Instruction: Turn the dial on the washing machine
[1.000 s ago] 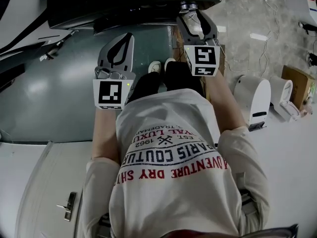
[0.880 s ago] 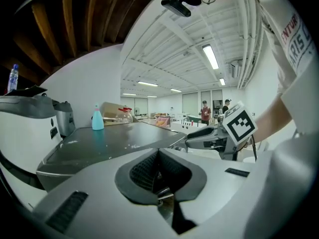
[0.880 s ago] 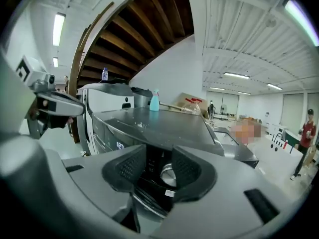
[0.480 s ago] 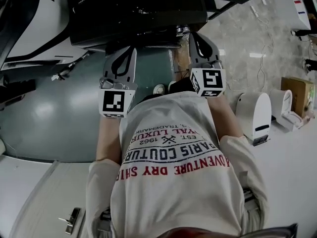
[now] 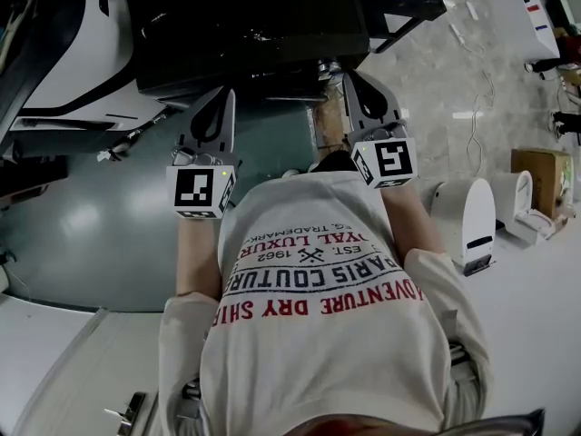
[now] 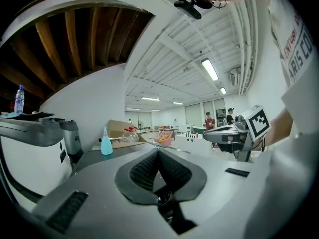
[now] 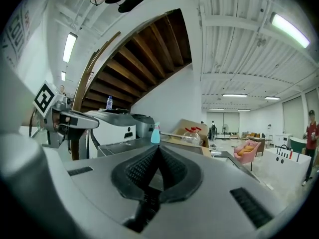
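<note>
Shirt (image 5: 318, 334) print "EST. 1962", right claw (image 7: 158, 151) closed, empty

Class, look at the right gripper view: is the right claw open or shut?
Shut. The right claw shows both sides meeting at the tip, nothing between them.

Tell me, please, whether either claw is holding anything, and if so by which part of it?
Nothing is held. The left claw and the right claw are both shut, pads meeting with nothing between them.
</note>
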Tool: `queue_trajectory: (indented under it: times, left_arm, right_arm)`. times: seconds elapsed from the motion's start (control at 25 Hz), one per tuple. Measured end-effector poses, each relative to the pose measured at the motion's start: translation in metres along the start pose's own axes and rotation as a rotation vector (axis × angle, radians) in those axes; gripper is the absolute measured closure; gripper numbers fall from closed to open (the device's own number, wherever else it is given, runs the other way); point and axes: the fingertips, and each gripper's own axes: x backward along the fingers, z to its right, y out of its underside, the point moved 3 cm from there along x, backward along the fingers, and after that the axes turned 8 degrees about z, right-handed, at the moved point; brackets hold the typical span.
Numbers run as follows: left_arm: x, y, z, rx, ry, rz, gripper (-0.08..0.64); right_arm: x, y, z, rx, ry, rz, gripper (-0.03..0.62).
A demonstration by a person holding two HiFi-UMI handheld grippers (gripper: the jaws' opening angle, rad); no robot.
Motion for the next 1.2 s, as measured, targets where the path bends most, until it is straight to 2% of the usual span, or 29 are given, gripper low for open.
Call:
queue_trajectory:
  times: [0.32, 1.2]
  left_arm:
    - [0.005, 0.001, 0.007, -0.009, 0.0, -0.008, 0.545]
    - [0.015, -0.002, 0.016, 0.001, -0.014, -0.012, 0.545]
  right_arm:
    - [0.007, 0.003, -0.004, 0.001, -0.01, -0.013, 0.566]
    - [0.021, 0.0, -0.007, -0.025, 0.026, -0.001, 0.565]
